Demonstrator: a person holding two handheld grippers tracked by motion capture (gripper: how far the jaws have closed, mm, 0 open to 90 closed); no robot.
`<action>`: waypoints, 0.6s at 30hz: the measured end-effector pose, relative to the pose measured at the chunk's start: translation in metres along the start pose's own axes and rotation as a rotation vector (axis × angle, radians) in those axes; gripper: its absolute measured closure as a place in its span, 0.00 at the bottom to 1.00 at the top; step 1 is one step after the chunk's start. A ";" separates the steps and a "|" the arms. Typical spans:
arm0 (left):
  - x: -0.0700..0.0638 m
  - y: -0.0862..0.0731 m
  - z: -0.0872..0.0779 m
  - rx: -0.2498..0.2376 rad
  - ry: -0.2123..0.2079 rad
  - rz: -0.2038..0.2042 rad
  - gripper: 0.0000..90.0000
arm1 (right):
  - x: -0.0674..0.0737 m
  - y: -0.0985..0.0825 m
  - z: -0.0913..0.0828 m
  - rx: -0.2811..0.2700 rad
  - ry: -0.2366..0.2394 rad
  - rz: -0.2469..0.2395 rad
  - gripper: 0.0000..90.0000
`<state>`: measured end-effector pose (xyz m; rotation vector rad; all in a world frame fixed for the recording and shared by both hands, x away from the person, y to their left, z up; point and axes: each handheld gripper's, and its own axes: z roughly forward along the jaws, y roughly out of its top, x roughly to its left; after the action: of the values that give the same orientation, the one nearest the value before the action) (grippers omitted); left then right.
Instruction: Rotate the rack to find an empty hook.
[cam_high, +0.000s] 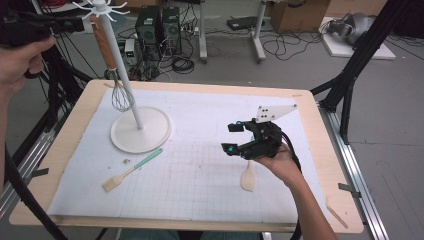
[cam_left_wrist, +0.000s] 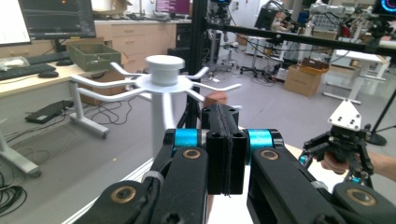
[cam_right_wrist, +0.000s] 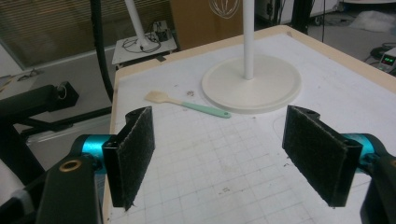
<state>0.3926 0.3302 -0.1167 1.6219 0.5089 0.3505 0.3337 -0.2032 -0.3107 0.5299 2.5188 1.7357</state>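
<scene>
Right jaws spread over the counter, left jaws pressed together up by the rack.

The right gripper (cam_high: 239, 138) holds its 2 jaws wide apart with nothing between them, hovering above the counter (cam_high: 320, 165); a pale spatula (cam_high: 247, 179) lies just below that hand, long axis running toward the person, so this hand is the nearer one. The left gripper (cam_left_wrist: 226, 154) is closed on nothing beside the rack's top (cam_left_wrist: 165, 70). A whisk (cam_high: 121, 95) hangs from the rack; a green-handled brush (cam_high: 134, 169) lies slantwise near its base (cam_high: 141, 131).

whisk (cam_high: 121, 97) on stand (cam_high: 141, 129), brush (cam_high: 132, 169) before it
</scene>
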 end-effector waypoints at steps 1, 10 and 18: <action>-0.001 0.000 0.000 -0.001 -0.005 -0.002 0.99 | 0.000 0.000 0.000 0.001 0.002 0.001 0.27; -0.013 0.001 0.003 0.007 -0.049 0.018 0.99 | 0.001 -0.001 0.002 -0.003 0.001 -0.004 0.27; -0.022 0.002 0.013 0.011 -0.064 0.023 0.99 | 0.002 -0.002 0.002 0.000 0.006 -0.003 0.27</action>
<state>0.3803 0.3078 -0.1145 1.6458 0.4442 0.3125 0.3318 -0.2012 -0.3130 0.5212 2.5217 1.7391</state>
